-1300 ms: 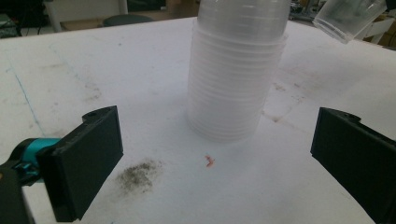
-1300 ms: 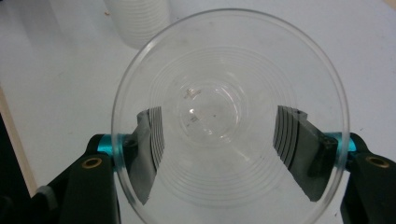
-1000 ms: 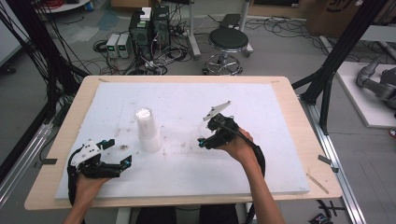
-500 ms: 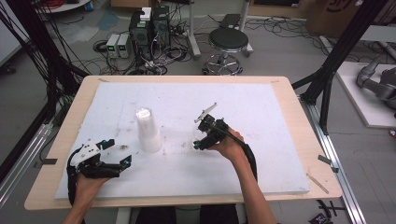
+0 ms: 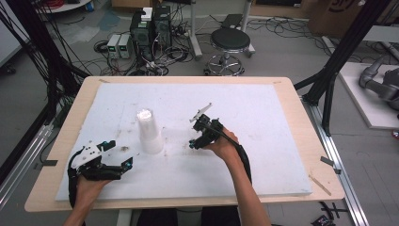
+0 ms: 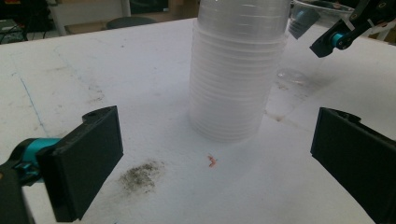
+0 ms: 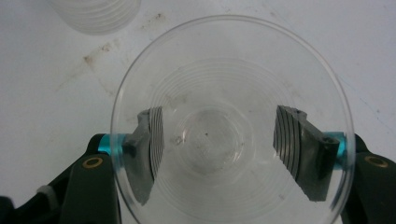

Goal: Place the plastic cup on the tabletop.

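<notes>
- Gripping a clear plastic cup, the right gripper has its jaws closed on the cup's sides, its mouth facing the camera.
- Left gripper rests with jaws wide apart, holding nothing, near the cup stack.
- Since 1 second ago, the right gripper has moved closer to the stack and lower.
- White tabletop, stained; stool beyond.

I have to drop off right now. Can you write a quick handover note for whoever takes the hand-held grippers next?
Right hand-held gripper: shut on one clear cup, held low over the white board, right of the cup stack.
Left hand-held gripper: open, holding nothing, aimed at the stack from the near left.
Done: one cup is off the stack and in the right grip.
Left: set that cup down on the board, probably upright; the rest remain nested.
</notes>
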